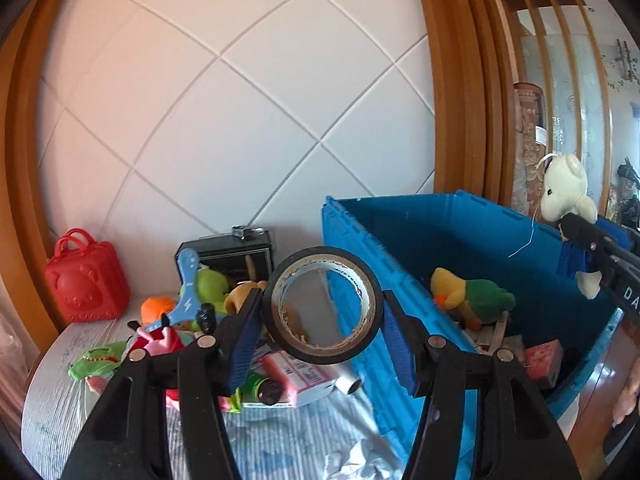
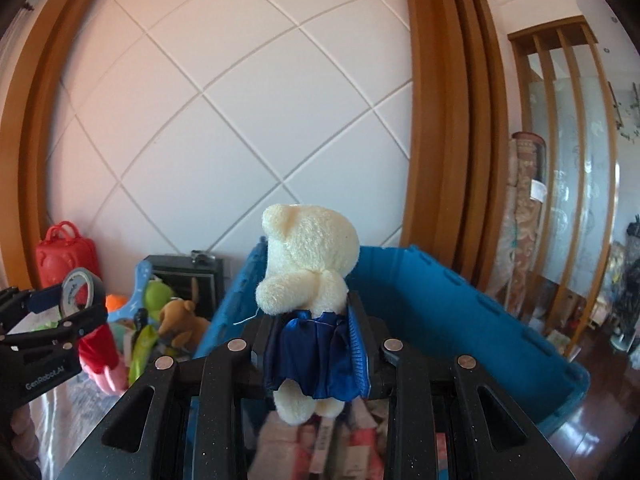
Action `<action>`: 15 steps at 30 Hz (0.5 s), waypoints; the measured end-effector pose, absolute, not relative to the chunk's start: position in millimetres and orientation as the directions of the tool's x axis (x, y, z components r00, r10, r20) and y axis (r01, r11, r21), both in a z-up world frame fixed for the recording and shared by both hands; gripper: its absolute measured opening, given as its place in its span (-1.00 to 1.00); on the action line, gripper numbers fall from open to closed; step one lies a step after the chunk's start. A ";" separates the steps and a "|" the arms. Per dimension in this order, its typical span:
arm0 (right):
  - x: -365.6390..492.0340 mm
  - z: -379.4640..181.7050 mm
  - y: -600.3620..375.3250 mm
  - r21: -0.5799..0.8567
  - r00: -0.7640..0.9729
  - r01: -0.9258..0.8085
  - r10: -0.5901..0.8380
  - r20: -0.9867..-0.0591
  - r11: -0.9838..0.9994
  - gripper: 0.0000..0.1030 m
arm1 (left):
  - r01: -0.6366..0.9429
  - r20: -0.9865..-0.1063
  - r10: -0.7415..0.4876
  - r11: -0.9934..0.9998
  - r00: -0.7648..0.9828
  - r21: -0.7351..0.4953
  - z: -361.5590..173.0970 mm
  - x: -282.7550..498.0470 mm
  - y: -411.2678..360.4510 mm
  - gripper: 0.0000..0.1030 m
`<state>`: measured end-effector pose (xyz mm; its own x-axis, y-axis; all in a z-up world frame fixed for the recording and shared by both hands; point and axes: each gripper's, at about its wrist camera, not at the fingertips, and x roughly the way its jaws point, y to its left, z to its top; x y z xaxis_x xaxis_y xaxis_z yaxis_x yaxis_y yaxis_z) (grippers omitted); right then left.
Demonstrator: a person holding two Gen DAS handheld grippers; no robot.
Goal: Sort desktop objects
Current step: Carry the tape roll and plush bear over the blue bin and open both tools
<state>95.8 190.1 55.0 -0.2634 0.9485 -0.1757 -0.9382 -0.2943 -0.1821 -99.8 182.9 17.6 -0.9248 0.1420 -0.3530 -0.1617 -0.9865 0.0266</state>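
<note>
Plush, plastic and polished wood

The teddy bear (image 2: 308,264) is fuzzy cream plush in a glossy blue satin skirt (image 2: 316,356); the blue crate (image 1: 460,232) is smooth plastic; the tape roll (image 1: 324,308) is glossy black.

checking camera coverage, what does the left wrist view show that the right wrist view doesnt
Only the left wrist view: the green and yellow plush lying inside the blue crate, and a person's hand at the right edge.

Only the right wrist view: the white bear's back and its blue skirt pinched in the right claw.

Both: the tape roll in the left claw, the red bear case, the crate and the bear.
</note>
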 end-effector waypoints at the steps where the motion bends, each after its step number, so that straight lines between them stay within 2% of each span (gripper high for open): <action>1: 107.5 55.9 194.1 -0.182 -0.249 -0.943 0.953 -0.172 -0.279 -0.43 | -0.174 -0.348 0.154 -0.984 -0.925 0.028 21.9 -100.0 196.8 0.10; 7: 166.5 60.0 214.7 -0.173 -0.176 -0.963 0.969 -0.173 -0.206 -0.43 | -0.241 -0.370 0.210 -0.970 -0.905 0.038 36.2 -103.6 266.2 0.10; 15: 216.5 49.6 240.8 -0.181 -0.106 -0.972 0.969 -0.222 -0.148 -0.43 | -0.276 -0.470 0.209 -0.958 -0.857 0.077 26.4 -104.7 335.7 0.10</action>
